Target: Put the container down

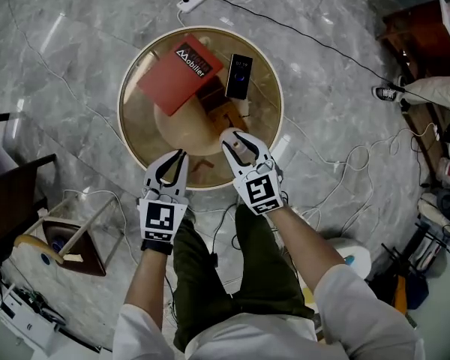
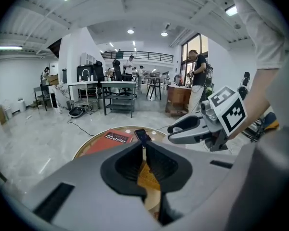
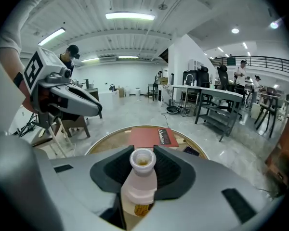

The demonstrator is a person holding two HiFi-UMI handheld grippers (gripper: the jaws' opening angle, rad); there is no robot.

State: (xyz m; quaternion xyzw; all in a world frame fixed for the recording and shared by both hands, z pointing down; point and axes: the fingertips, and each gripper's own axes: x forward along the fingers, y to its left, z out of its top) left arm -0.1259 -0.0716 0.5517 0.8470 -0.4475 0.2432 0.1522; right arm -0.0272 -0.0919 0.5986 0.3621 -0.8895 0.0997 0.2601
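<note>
between the fingers (image 3: pixel 171 170) of the right gripper (image 3: pixel 142 165) sits the container (image 3: pixel 140 182), a small pale bottle with no cap, clamped at its body with the open mouth past the fingertips. something amber shows inside the neck. it appears to lean forward along the fingers rather than stand upright.

left gripper (image 2: pixel 144 150): fingers drawn together, nothing between them, held just beside the right one.

position: the head view puts the container over the near part of the round bench (image 1: pixel 135 137), close to its rim. whether the base touches the surface cannot be told. a red book (image 1: pixel 178 72) and a phone (image 1: pixel 239 76) lie on the far half, well apart from it.

assessment: the set-down is not yet done.

risks noted:
- spill, if the bottle stays tilted when lowered (the mouth is open).
- toppling, if the fingers let go before the base is flat on the bench.
- fall to the floor, if it lands too near the rim.
- a forward spill could reach the phone.
</note>
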